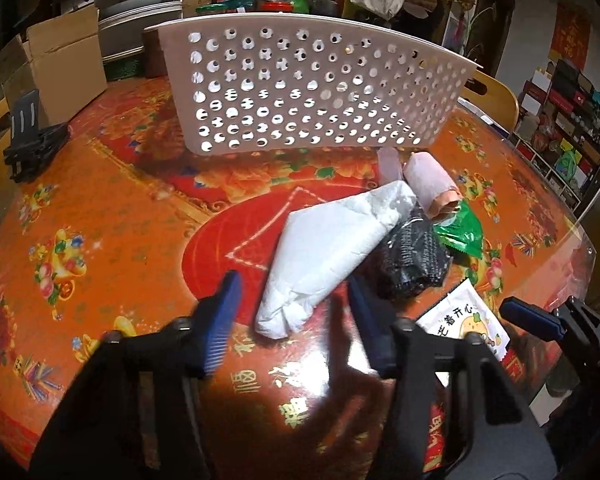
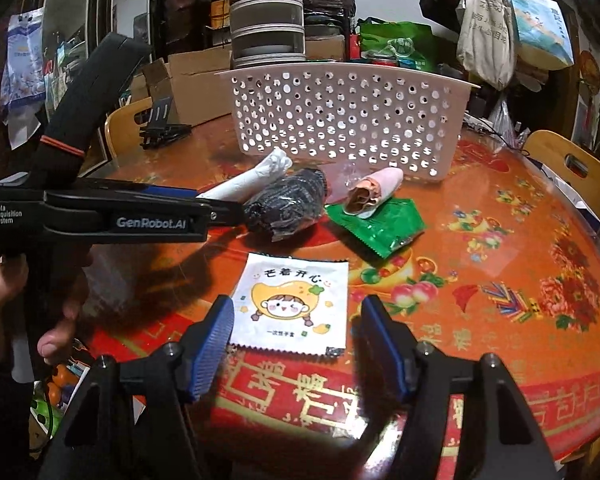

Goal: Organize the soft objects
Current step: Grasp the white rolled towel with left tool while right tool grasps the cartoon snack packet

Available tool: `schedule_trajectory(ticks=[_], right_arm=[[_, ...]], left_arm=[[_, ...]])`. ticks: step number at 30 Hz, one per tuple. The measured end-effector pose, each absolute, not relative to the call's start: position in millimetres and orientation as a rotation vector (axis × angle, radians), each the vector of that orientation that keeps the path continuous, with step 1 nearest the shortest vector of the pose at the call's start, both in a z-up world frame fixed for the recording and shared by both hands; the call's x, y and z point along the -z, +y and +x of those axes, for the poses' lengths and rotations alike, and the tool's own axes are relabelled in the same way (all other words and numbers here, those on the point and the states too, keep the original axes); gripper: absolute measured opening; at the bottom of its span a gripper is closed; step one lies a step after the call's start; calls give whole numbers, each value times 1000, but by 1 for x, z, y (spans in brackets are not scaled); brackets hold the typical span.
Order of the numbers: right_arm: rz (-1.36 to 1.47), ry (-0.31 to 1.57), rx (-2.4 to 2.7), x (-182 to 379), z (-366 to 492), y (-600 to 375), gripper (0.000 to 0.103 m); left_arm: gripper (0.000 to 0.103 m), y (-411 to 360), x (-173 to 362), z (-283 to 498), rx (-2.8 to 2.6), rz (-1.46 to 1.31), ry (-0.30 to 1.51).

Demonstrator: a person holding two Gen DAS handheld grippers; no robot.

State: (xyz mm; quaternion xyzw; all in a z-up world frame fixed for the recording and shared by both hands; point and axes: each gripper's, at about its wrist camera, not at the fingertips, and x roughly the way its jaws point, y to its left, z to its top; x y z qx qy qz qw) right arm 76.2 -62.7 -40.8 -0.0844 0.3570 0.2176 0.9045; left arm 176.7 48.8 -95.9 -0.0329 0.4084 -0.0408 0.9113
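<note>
A folded white cloth (image 1: 328,256) lies on the table; my left gripper (image 1: 292,312) is open with its blue fingers on either side of the cloth's near end. Beside it lie a black knitted bundle (image 1: 414,256), a pink roll (image 1: 430,184) and a green packet (image 1: 460,236). A white perforated basket (image 1: 312,92) stands behind them. My right gripper (image 2: 296,344) is open over a white cartoon sachet (image 2: 292,304). The right wrist view also shows the white cloth (image 2: 252,176), black bundle (image 2: 288,200), pink roll (image 2: 376,192), green packet (image 2: 380,224) and basket (image 2: 348,116).
The round table (image 1: 100,208) has a red and orange flowered cover. A cardboard box (image 1: 60,64) and a black stand (image 1: 28,136) sit at the far left. Wooden chairs (image 2: 572,168) ring the table. Stacked containers (image 2: 266,16) and hanging bags (image 2: 488,28) stand behind.
</note>
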Motion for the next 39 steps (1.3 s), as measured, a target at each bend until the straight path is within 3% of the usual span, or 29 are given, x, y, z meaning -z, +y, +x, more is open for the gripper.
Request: schedule_trajectory(ticks=[4,7,12,17,24,39], right_arm=[[-188,731,-453,42,76,-59,66],[-205,721,-458,44,74,-56,66],[-219,699,-469,45,72,-51,65],[-221,690,-487,45,72,-51,51],[-206,687,-501,45,71,-51,46],[-147,675,-509,39,70,-67,45]], left_arm=[[20,49,97,174,84,-67,830],[16,54,97,173,91,-96,822],[16,60,98,172,105,-113,815],[16,62,98,172,113,-121,812],[16,64,99,172,119,-134,810],[13,69,92,160,108,-161,740]])
